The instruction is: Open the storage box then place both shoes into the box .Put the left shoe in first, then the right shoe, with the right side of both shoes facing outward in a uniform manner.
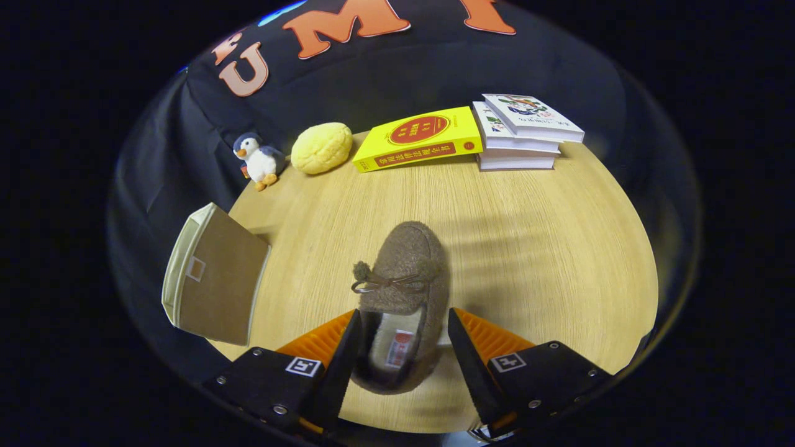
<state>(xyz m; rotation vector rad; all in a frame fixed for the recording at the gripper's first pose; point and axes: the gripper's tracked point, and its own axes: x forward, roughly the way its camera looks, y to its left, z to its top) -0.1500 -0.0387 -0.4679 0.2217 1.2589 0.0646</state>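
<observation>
A fuzzy brown slipper (pixel 404 292) lies on the round wooden tabletop (pixel 546 248), its heel end between the two fingers of the tongs (pixel 404 323) and its toe pointing away toward 12 o'clock. The tongs stand fairly wide, one black, orange-backed finger on each side of the slipper's heel; the left finger's inner edge appears to touch the slipper's side, while a sliver of tabletop shows between the right finger and the slipper, so a firm two-sided grip cannot be confirmed. A thin brown bow with a small pompom crosses the slipper's upper, and a pale lining with a sewn-in label shows inside the opening.

At about 9 o'clock from the slipper, well apart from it, a beige fabric storage box (pixel 208 282) sits at the tabletop's rim, tilted, a brown panel with a small window tab facing the camera; whether it is open cannot be told from this angle.

Along the far edge, beyond the slipper, a small plush penguin (pixel 258 158) stands at roughly 11 o'clock, just beside a yellow bun-shaped toy (pixel 321 148). A yellow book (pixel 419 138) lies flat near 12 o'clock, and a short stack of white books (pixel 522 133) rests at about 1 o'clock, close beside it.
</observation>
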